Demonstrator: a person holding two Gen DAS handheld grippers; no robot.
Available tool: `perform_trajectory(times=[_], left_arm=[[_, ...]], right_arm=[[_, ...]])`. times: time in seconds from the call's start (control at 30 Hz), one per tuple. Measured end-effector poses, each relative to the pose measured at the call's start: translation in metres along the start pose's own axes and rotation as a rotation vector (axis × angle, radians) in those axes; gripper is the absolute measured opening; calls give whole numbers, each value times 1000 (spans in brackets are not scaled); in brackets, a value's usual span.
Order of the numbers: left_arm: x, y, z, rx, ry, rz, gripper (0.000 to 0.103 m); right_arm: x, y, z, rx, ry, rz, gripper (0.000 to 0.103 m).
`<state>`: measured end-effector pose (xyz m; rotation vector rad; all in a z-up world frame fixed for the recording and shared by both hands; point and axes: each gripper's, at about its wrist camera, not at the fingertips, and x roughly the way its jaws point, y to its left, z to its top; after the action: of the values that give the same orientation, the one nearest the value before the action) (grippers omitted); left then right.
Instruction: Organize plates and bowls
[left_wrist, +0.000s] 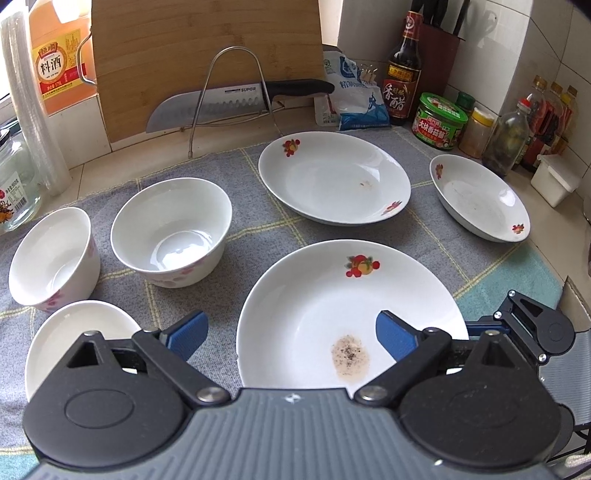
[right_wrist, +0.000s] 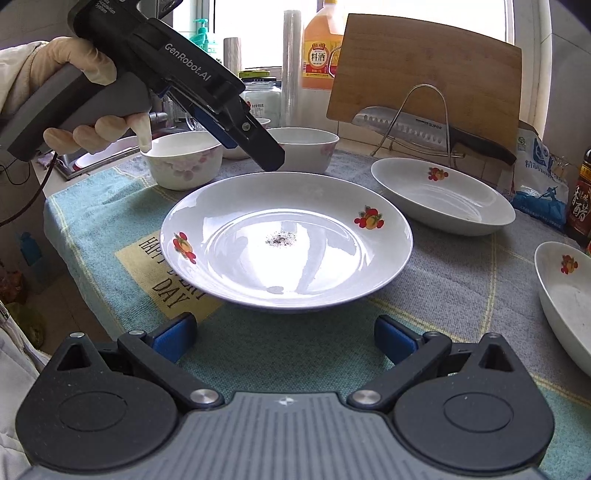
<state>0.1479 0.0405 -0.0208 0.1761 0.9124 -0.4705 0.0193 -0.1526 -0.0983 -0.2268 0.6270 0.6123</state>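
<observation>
Kitchen worktop, covered by a checked cloth (left_wrist: 258, 229), carries our dishes. We hold the left gripper (left_wrist: 288, 334) spread wide over the near plate (left_wrist: 332, 295), soiled at its centre. Our right gripper (right_wrist: 286, 338) gapes wide at that plate's near edge. Two more plates (left_wrist: 334, 177) (left_wrist: 480, 197) sit toward the back edge; bowls (left_wrist: 171, 230) (left_wrist: 53, 254) stand at the left edge.

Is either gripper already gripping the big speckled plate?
No. In the right wrist view the big plate lies flat on the cloth, and the right gripper is open, short of its rim.
</observation>
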Motion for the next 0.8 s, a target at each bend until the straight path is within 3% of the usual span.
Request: perform_trajectory(times=[0.5, 0.8], left_arm=[[45, -5, 16, 113, 119, -27, 96], [59, -1, 20, 123, 174, -74, 95]], right_arm=[[4, 0, 2, -4, -11, -12, 103], [11, 0, 11, -11, 19, -5, 103]])
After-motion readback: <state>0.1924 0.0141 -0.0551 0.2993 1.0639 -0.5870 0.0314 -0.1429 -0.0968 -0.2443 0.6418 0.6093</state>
